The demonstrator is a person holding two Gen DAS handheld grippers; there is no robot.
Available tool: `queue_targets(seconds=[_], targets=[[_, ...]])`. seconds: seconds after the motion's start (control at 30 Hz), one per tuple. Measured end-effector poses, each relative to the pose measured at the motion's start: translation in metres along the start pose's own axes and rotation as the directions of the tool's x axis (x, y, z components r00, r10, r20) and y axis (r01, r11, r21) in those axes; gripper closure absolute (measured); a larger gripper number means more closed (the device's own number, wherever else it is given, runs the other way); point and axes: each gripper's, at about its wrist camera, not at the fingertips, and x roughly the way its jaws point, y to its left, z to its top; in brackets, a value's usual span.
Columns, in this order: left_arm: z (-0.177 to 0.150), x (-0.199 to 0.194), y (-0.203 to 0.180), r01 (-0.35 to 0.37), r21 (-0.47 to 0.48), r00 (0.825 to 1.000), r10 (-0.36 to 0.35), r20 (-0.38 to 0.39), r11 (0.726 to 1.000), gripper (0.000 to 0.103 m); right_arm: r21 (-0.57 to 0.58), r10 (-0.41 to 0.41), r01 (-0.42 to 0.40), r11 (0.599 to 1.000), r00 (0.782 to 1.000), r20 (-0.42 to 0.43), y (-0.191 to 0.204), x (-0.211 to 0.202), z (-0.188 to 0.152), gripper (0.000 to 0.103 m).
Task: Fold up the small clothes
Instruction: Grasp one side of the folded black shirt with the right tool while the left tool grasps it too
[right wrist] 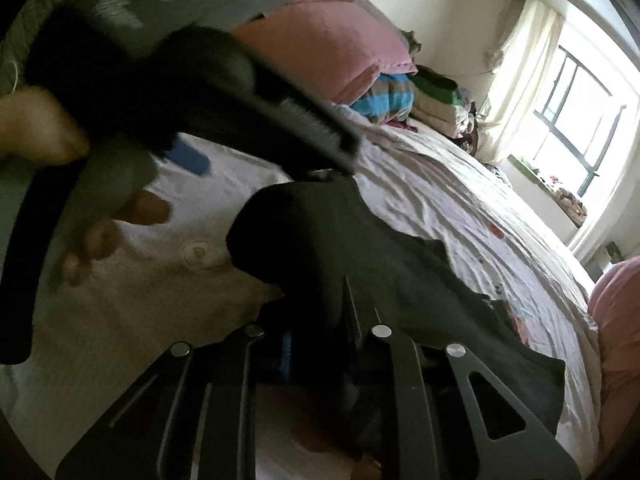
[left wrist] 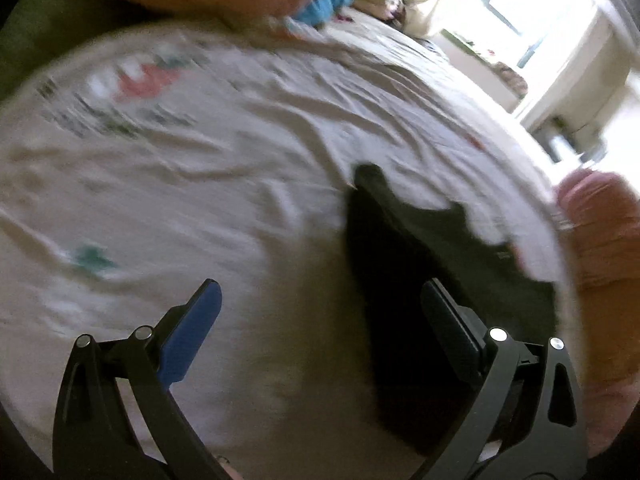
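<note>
A small dark garment [right wrist: 344, 248] lies rumpled on the white printed bedsheet [right wrist: 440, 200]. My right gripper [right wrist: 320, 344] is shut on its near edge, and the cloth bunches up over the closed fingers. In the left wrist view the same dark garment [left wrist: 416, 264] spreads to the right, partly under the black finger. My left gripper [left wrist: 324, 308] hangs open above the sheet with nothing pinched between its blue pad [left wrist: 196, 320] and its black pad. The right wrist view shows that gripper from the side, its blue pad [right wrist: 192, 160] over the sheet beyond the garment.
Pink pillows [right wrist: 332, 44] and a stack of folded clothes [right wrist: 424, 100] sit at the head of the bed. A bright window [right wrist: 576, 120] lies beyond the bed's far side. A hand [right wrist: 40, 132] holds the left gripper; another hand [left wrist: 600, 248] shows at the right edge.
</note>
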Motion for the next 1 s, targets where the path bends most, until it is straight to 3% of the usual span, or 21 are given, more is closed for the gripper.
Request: queue_targets(seconds=[0.27, 0.43, 0.47, 0.53, 0.6, 0.67, 1.0], targets=[[0.009, 0.019, -0.030, 0.107, -0.041, 0.991, -0.110, -0.073, 0.993, 0.010, 0.070, -0.008, 0.003, 0.998, 0.998, 0.066, -0.027, -0.028, -0.012, 0.090], [0.010, 0.018, -0.059, 0.154, -0.025, 0.985, -0.155, -0.076, 0.988, 0.010, 0.095, -0.022, 0.013, 0.995, 0.996, 0.086, -0.035, -0.045, -0.023, 0.095], [0.009, 0.017, -0.065, 0.168, -0.022, 0.982, -0.170, -0.079, 0.985, 0.012, 0.113, -0.023, 0.013, 0.994, 0.996, 0.089, -0.040, -0.049, -0.025, 0.095], [0.008, 0.016, -0.078, 0.183, -0.011, 0.979, -0.183, -0.089, 0.983, 0.031, 0.134, -0.023, 0.010, 0.991, 0.996, 0.091, -0.047, -0.053, -0.029, 0.096], [0.005, 0.017, -0.096, 0.190, 0.020, 0.976, -0.186, -0.110, 0.982, 0.059, 0.148, -0.029, 0.015, 0.989, 0.995, 0.096, -0.052, -0.058, -0.032, 0.096], [0.002, 0.016, -0.109, 0.185, 0.054, 0.977, -0.178, -0.113, 0.981, 0.072, 0.163, -0.038, 0.021, 0.986, 0.994, 0.103, -0.058, -0.065, -0.036, 0.096], [-0.010, 0.013, -0.178, 0.217, 0.141, 0.971, -0.199, -0.130, 0.966, 0.074, 0.244, -0.090, 0.059, 0.968, 0.989, 0.119, -0.100, -0.090, -0.060, 0.096]])
